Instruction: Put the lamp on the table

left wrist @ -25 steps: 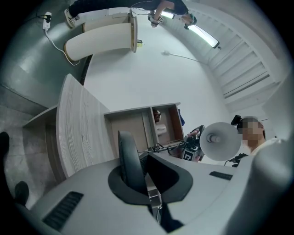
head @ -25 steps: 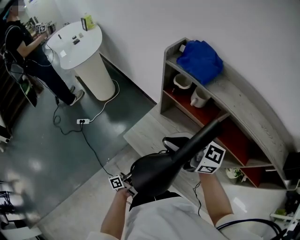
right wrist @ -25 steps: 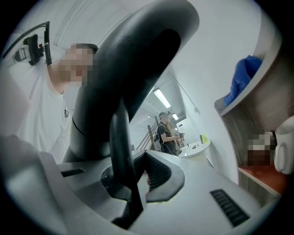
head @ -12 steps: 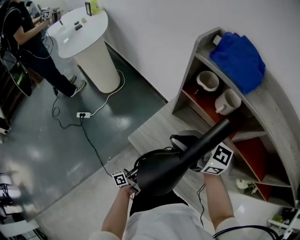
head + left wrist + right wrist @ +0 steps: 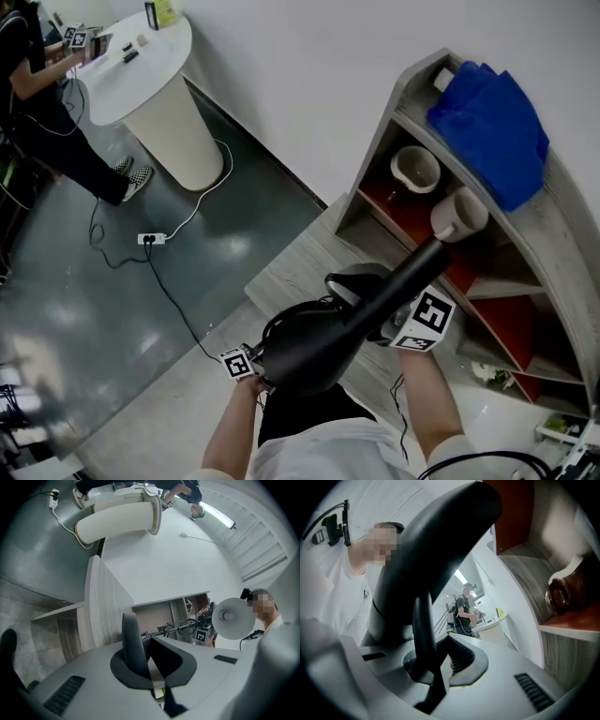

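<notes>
The black lamp [image 5: 314,345] hangs in front of my body, its thick stem [image 5: 403,274] slanting up to the right toward the shelf. From below, its round white underside [image 5: 232,618] shows in the left gripper view. My right gripper [image 5: 398,323] is shut on the stem, which rises as a broad black bar [image 5: 436,541] straight over its jaws. My left gripper [image 5: 251,361] sits at the lamp's lower left edge, jaws shut. A thin black cord [image 5: 272,328] loops from it to the lamp and shows as cables [image 5: 174,627] just past the jaws.
A grey curved shelf unit [image 5: 412,103] with red inner boards stands at the right, holding a blue cloth [image 5: 492,112] and two mugs [image 5: 414,169]. A white round pedestal table [image 5: 141,66] stands far left, with a person [image 5: 42,103] beside it. A power strip [image 5: 148,238] and cable lie on the floor.
The head view has swung, so the shelf now fills more of the right side and the white table sits further up left. Both grippers keep their hold on the lamp.
</notes>
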The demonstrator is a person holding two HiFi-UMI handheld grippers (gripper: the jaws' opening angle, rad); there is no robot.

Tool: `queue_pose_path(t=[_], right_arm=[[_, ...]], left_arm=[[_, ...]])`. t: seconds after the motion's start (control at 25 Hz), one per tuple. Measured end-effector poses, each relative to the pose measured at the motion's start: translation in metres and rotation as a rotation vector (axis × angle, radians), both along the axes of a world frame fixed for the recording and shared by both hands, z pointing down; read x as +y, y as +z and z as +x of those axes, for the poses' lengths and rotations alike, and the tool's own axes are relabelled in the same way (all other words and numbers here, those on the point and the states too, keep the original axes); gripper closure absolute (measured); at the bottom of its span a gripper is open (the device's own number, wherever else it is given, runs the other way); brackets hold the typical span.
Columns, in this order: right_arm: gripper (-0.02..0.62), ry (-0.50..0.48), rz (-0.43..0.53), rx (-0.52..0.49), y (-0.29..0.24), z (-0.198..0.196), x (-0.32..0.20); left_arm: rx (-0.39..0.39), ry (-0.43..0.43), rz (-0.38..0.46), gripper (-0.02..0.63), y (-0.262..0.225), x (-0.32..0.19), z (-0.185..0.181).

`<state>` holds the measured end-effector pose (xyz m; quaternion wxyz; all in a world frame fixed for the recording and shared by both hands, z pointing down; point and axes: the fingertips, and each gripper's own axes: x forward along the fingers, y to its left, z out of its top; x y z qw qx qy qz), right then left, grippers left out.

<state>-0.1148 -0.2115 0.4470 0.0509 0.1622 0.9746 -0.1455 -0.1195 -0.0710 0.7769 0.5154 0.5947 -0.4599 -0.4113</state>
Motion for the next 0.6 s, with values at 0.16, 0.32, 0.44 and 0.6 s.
queue_pose_path(t=[0.16, 0.32, 0.44, 0.6], right_arm=[[0.580, 0.022, -0.016, 0.003, 0.006, -0.002, -0.012], [0.580, 0.027, -0.025, -0.002, 0.008, -0.004, -0.020], [0.580, 0.021, -0.017, 0.003, 0.008, -0.009, -0.019], [0.580, 0.019, -0.025, 0.012, 0.010, -0.015, -0.016]], left_arm=[[-0.011, 0.007, -0.012, 0.598, 0.006, -0.009, -0.002], [-0.001, 0.007, -0.010, 0.598, 0.008, -0.016, -0.006], [-0.058, 0.018, -0.065, 0.598, 0.016, -0.017, -0.009], [-0.155, 0.025, -0.136, 0.598, 0.022, -0.019, -0.016]])
